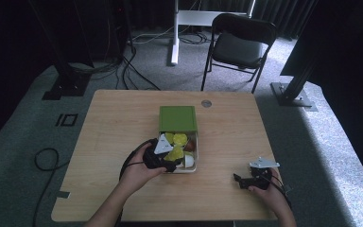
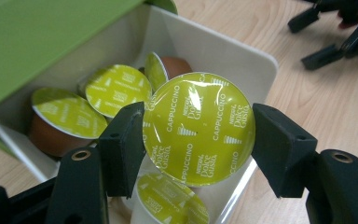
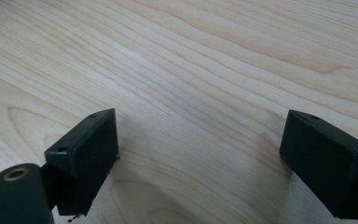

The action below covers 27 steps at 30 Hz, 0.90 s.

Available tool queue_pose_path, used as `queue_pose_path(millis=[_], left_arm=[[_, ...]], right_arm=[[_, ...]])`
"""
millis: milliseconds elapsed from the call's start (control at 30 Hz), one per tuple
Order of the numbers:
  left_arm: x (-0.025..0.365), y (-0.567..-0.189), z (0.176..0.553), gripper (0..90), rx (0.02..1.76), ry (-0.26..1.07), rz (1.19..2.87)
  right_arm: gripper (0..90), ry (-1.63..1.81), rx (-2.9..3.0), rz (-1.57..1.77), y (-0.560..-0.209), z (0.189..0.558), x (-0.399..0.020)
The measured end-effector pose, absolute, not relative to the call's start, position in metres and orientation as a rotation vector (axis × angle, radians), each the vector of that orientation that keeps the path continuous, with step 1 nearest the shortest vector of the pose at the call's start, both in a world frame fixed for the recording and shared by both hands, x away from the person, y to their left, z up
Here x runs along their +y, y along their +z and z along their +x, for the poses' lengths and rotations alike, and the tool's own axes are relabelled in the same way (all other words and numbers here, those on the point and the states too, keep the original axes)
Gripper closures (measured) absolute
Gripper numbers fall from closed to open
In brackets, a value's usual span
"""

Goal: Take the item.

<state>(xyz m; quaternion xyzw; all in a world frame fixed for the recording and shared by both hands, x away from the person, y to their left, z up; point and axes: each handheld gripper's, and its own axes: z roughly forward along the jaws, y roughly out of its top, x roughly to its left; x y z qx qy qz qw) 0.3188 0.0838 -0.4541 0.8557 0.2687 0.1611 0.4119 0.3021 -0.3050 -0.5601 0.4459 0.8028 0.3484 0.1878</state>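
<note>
Capsule (image 2: 198,128) marked "CAPPUCCINO", "NESCAFÉ Dolce Gusto" — clamped in left hand-held gripper (image 2: 198,140); right hand-held gripper (image 3: 200,154) wide.

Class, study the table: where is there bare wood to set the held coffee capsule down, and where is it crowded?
Bare wood lies left of the white box to the table edge, and between the box and the right tongs. The far right corner beyond the green lid is free too. It is crowded inside the box, where the left tongs grip the cappuccino capsule above other capsules.
</note>
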Motion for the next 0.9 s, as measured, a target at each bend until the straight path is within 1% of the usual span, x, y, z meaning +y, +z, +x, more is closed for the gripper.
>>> queue_pose_path(millis=[500, 633, 800, 900], left_arm=[[0.112, -0.426, 0.317, 39.1, 0.731, 0.478, 2.007], [0.122, -0.423, 0.317, 39.1, 0.76, 0.524, 1.975], [0.135, -0.421, 0.318, 39.1, 0.799, 0.525, 1.922], [0.144, -0.422, 0.32, 39.1, 0.827, 0.556, 1.905]], right_arm=[[11.1, 0.98, 2.259, 1.255, -0.56, 0.302, -0.305], [11.1, 0.98, 2.259, 1.255, -0.56, 0.302, -0.305], [11.1, 0.98, 2.259, 1.254, -0.56, 0.302, -0.305], [11.1, 0.98, 2.259, 1.255, -0.56, 0.302, -0.305]])
